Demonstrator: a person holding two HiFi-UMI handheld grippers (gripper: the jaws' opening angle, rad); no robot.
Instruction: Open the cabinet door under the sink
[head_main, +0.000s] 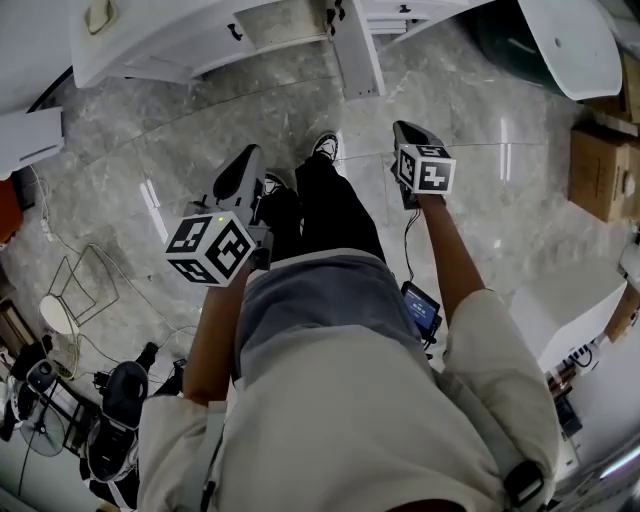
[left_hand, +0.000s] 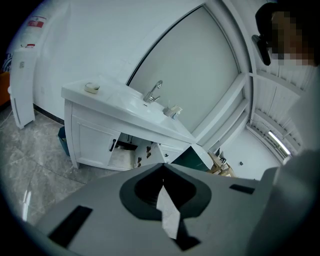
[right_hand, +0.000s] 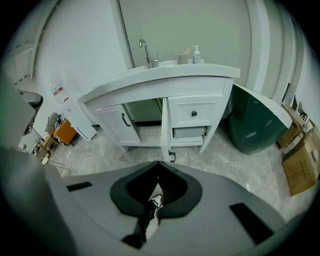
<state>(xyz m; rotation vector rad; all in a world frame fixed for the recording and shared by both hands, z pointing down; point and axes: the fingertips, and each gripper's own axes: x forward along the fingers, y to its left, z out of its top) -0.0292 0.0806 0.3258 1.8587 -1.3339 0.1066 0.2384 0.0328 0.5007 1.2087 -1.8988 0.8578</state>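
Observation:
The white sink cabinet (right_hand: 195, 112) stands ahead on the marble floor, with a faucet (right_hand: 146, 52) on its top. Its middle door (right_hand: 165, 131) is swung out towards me, edge-on, with a dark handle at its lower end, and the opening (right_hand: 144, 117) behind it shows. The left door (right_hand: 111, 125) looks closed. In the head view the open door (head_main: 355, 50) juts from the cabinet (head_main: 180, 40). My left gripper (head_main: 243, 165) (left_hand: 162, 165) and right gripper (head_main: 405, 128) (right_hand: 158, 162) are both shut and hold nothing, well short of the cabinet.
A dark green tub (right_hand: 252, 125) with a white rim stands right of the cabinet, and cardboard boxes (right_hand: 300, 170) further right. A white appliance (right_hand: 75, 107) leans at the left. Cables, a wire stand (head_main: 80, 285) and gear (head_main: 120, 400) lie at my left. My legs and shoes (head_main: 325, 148) are below.

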